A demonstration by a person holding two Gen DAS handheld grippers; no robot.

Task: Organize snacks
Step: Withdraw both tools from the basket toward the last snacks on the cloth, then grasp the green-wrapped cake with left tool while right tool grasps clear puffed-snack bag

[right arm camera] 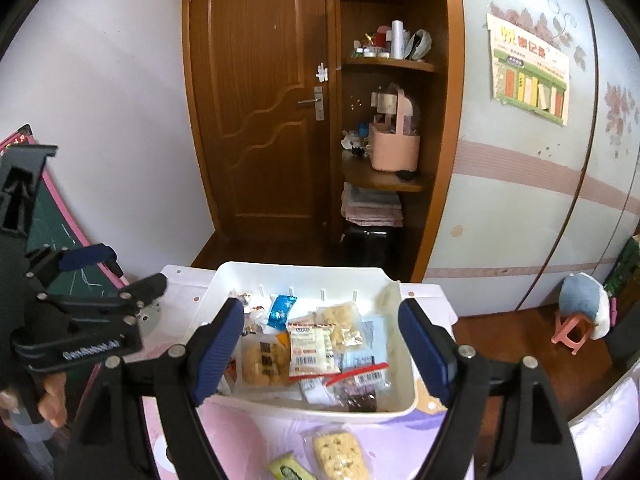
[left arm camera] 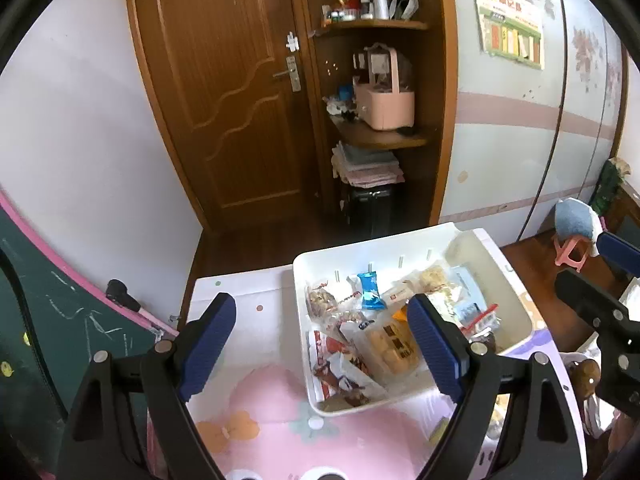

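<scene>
1. Snacks fill the white bin (right arm camera: 404, 380) at the table's far end, packets heaped inside; two loose ones, a pale crumbly bar (right arm camera: 340, 456) and a green packet (right arm camera: 286, 470), lie on the pink cloth at 6 o'clock of the bin.
2. Right gripper (right arm camera: 322, 344) hovers over the bin, jaws spread wide, holding nothing. Left gripper (left arm camera: 322, 346) is just as wide and empty, off at the bin's 9 o'clock.
3. My call: a loose packet comes next. Drop low, straddle the bar across its narrow side, squeeze gently, since that wrapper looks slippery and the contents crumbly.
4. Only the right wrist view shows those loose packets; the left wrist view alone shows the blue candy wrapper (left arm camera: 370, 290) standing upright in the heap.
</scene>
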